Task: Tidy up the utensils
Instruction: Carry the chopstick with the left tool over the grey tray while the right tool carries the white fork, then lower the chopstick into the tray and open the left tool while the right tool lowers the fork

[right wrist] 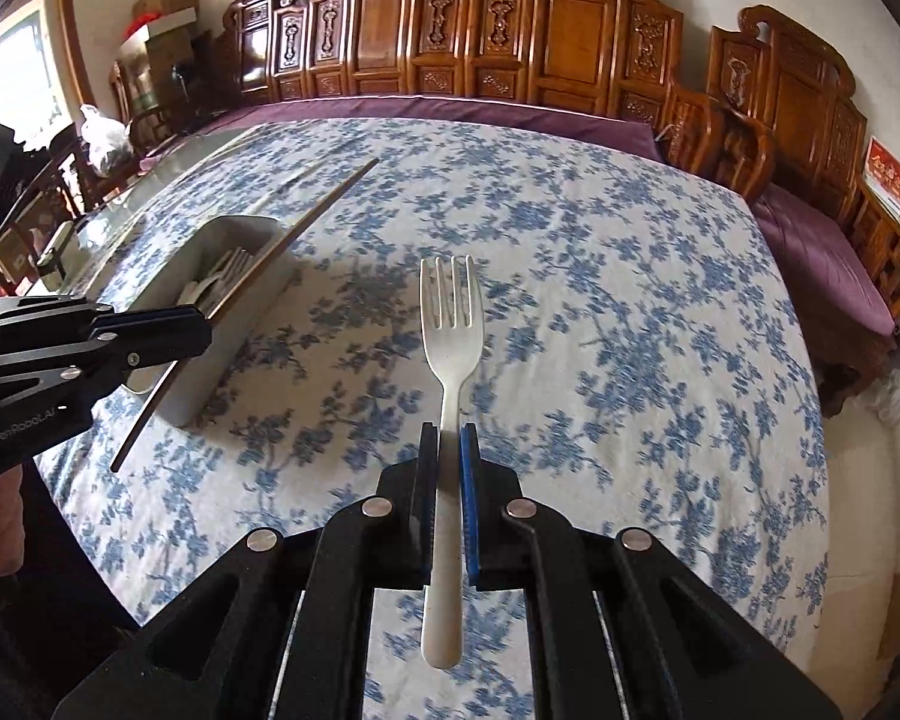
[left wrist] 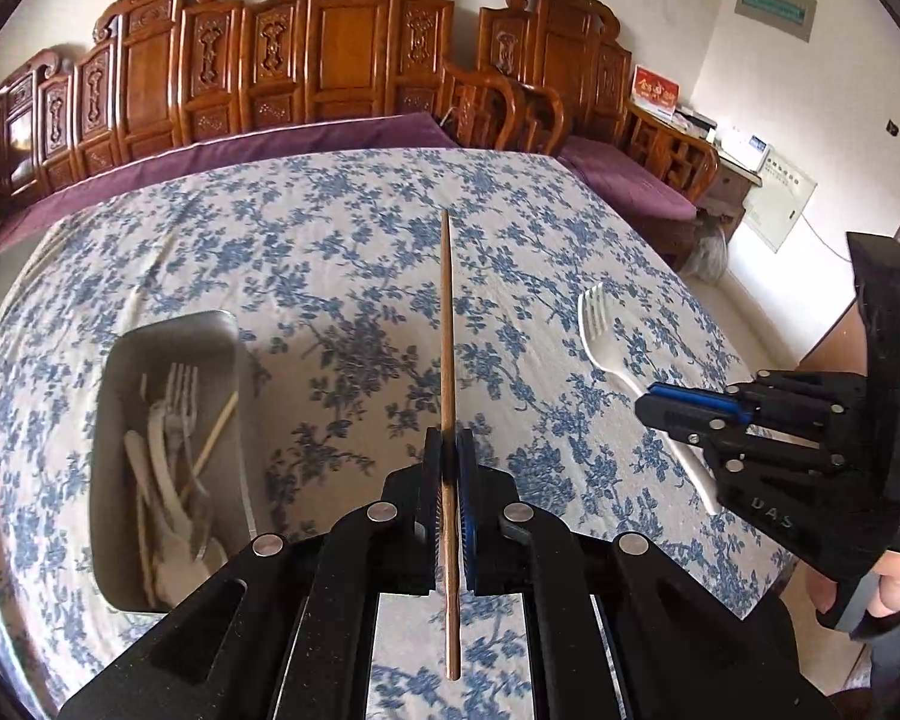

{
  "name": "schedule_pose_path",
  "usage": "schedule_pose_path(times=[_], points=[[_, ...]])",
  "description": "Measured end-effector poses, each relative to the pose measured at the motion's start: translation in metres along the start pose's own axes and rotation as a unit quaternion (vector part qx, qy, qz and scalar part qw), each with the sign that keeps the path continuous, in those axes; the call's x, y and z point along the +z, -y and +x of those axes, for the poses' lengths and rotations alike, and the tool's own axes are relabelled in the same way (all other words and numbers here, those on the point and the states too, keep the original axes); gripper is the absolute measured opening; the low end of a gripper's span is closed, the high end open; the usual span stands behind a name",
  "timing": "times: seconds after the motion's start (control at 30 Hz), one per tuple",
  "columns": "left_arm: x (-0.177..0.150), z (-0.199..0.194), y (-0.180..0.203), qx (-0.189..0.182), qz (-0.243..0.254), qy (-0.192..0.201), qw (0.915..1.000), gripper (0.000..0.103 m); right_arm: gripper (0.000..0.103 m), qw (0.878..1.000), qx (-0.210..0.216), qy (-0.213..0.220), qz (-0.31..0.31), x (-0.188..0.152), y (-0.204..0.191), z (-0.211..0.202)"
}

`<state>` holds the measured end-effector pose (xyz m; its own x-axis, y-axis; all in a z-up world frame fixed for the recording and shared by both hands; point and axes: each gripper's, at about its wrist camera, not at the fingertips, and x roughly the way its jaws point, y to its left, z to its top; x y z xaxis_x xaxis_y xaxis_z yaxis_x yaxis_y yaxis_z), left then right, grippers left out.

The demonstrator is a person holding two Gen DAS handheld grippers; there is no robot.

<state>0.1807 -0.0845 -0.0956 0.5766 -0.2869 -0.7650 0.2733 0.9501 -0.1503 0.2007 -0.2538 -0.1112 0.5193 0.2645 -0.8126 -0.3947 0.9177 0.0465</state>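
My left gripper (left wrist: 448,441) is shut on a long brown chopstick (left wrist: 447,324) and holds it above the table, pointing away. It also shows in the right wrist view (right wrist: 201,330) with the chopstick (right wrist: 306,222) slanting over the tray. My right gripper (right wrist: 448,435) is shut on a white plastic fork (right wrist: 450,324), tines forward, above the cloth. In the left wrist view the right gripper (left wrist: 648,408) and the fork (left wrist: 600,324) are at the right. A grey metal tray (left wrist: 114,372) at the left holds several white forks and chopsticks; it also shows in the right wrist view (right wrist: 210,384).
The table wears a white cloth with blue flowers (left wrist: 342,252). A carved wooden bench with purple cushions (left wrist: 330,60) runs behind the table. The table's right edge (left wrist: 750,360) drops to a pale floor.
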Motion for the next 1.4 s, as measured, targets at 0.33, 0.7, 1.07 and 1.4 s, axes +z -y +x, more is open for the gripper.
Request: schedule_pose_path(times=[0.33,0.7,1.07,1.4], points=[[-0.001,-0.015,-0.064,0.009,-0.008,0.002,0.9999,0.004,0.008,0.999,0.028,-0.006,-0.017,0.023,-0.051,0.031],[-0.001,0.005,-0.131,0.023,-0.031,-0.005,0.9993,0.004,0.009,0.998,0.058,-0.008,-0.017,0.047,-0.082,0.058],[-0.019,0.032,-0.160,0.030,-0.054,-0.026,0.9977,0.004,0.009,0.997,0.067,-0.015,-0.026,0.060,-0.100,0.075],[-0.027,0.042,-0.164,0.020,-0.058,-0.052,0.9968,0.004,0.009,0.997,0.072,-0.015,-0.029,0.067,-0.114,0.078]])
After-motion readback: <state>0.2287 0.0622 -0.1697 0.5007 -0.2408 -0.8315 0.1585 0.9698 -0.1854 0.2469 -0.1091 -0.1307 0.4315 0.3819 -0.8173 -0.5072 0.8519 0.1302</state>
